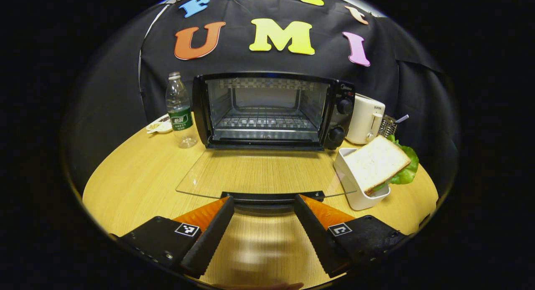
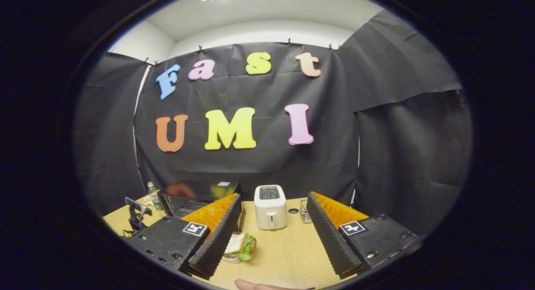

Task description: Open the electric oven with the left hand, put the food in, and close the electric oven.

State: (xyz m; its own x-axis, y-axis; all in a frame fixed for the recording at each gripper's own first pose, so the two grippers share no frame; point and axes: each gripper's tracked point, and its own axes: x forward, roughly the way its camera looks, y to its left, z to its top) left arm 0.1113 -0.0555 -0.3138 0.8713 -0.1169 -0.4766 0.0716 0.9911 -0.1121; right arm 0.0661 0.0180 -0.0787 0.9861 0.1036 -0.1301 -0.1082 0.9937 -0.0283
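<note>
One step of three looks done: the electric oven (image 1: 271, 110) stands with its glass door (image 1: 259, 173) folded flat onto the table (image 1: 138, 177), the cavity and wire rack bare. The left gripper (image 1: 263, 202) sits just in front of the door's handle (image 1: 271, 197), its fingers spread wide with the handle between the tips, pressing on nothing.

Loading the food and shutting the door are, by my reading, still to come. The sandwich (image 1: 378, 164), bread over lettuce, leans in a white holder (image 1: 355, 189) just right of the oven's open door, untouched. In the right gripper view the same sandwich (image 2: 240, 245) lies beside the left finger, while the right gripper (image 2: 271, 235) hangs well above the table with fingers parted and nothing between them.

Several things are hard to make out. From the right gripper view the oven (image 2: 188, 196) is mostly masked by the gripper body and a reflection on its top. The toaster (image 1: 365, 118) right of the oven hides most of a small wire rack behind it. A plate (image 1: 159, 125) left of the oven is half covered by a water bottle (image 1: 179, 110). Whether the left fingertips touch the handle I cannot tell.
</note>
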